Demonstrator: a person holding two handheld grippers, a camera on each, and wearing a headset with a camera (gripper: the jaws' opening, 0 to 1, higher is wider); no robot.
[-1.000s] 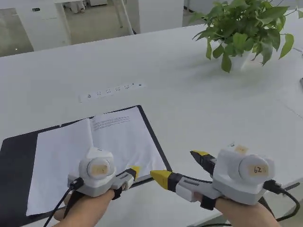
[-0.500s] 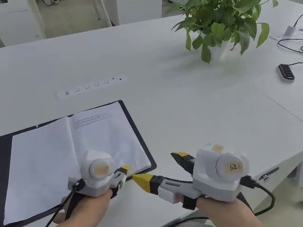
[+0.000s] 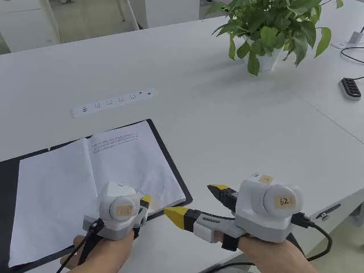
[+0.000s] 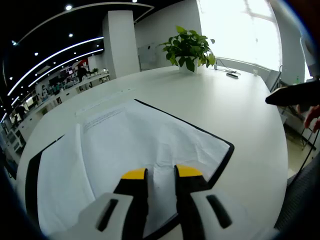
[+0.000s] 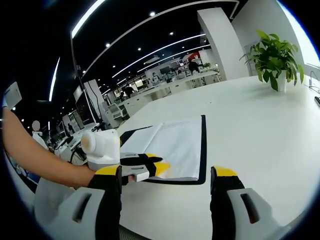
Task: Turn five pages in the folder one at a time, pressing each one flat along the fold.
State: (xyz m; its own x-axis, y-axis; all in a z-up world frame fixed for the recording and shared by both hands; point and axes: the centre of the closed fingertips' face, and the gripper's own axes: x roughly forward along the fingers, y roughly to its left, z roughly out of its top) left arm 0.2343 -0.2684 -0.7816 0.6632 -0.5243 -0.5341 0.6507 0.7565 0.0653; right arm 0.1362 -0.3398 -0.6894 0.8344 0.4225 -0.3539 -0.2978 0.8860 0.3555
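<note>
Folder [image 3: 8, 193] lies open; left gripper [image 4: 161, 172] perhaps pinches page [image 4: 150, 130].

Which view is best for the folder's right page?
Left gripper view: the right page spreads wide just ahead of the left gripper, wrinkle included. Head view shows the page from above, its near edge partly behind that gripper. Right gripper view shows it small and foreshortened.

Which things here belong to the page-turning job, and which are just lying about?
In the job: folder, page, left tool, right tool.

Lying about: plant, socket strip, black device at the far right.
</note>
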